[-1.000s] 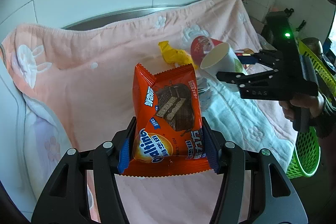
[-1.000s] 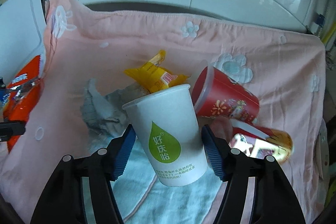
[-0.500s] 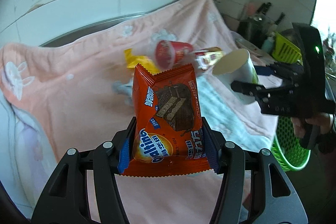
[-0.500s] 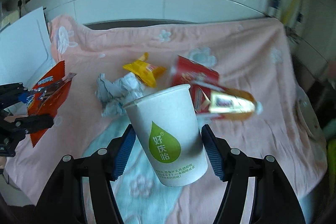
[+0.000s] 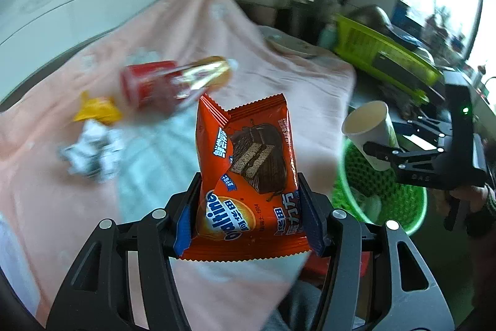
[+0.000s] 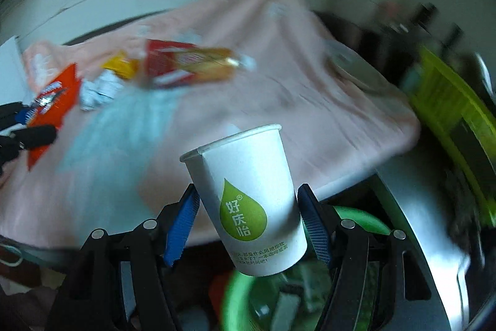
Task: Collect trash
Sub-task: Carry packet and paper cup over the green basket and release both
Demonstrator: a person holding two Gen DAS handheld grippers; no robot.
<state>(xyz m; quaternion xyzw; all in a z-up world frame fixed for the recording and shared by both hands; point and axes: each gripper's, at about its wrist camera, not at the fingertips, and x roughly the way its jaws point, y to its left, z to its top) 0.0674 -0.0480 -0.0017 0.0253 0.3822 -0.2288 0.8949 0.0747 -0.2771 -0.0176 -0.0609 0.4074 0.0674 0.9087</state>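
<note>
Green bin (image 6: 238, 293) now beneath held cup (image 6: 248, 200)

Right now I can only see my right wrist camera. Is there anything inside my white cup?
Observer: The left wrist view looks into the mouth of the paper cup. The inside wall that shows is bare; the bottom is hidden.
Operator: What's the picture on the orange packet in my other hand?
Observer: The orange wrapper faces that camera and shows a chocolate-coated cake slice.
Operator: I only see a bit of green under my cup. What is it?
Observer: It's a round green basket with mesh walls, and the cup hangs above it, toward the table side.
</note>
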